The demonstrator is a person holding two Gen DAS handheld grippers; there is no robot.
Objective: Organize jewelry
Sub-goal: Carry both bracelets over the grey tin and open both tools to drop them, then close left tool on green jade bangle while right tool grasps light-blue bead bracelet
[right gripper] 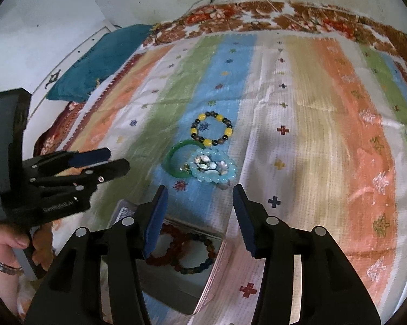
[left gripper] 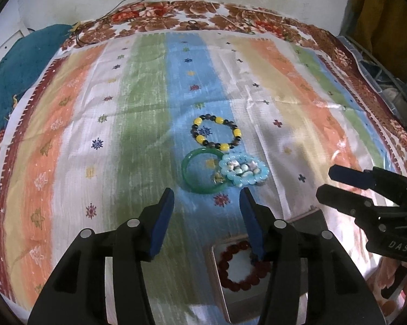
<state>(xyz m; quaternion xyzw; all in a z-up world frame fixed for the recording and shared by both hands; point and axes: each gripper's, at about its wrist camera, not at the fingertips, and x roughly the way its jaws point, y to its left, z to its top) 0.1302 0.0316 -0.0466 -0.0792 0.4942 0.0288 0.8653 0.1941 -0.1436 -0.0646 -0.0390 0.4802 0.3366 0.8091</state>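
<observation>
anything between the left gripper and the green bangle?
Nothing visible. The left gripper is open just short of the green bangle, with only bare cloth between. The pale blue bead bracelet overlaps the bangle's right edge, so it may drag along.

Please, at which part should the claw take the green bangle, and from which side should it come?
Grip the green bangle at its bare rim on the side away from the blue flower piece. It lies flat on the cloth, so come from above, one finger inside the ring and one outside. The flower piece and a small charm cover the other side.
</observation>
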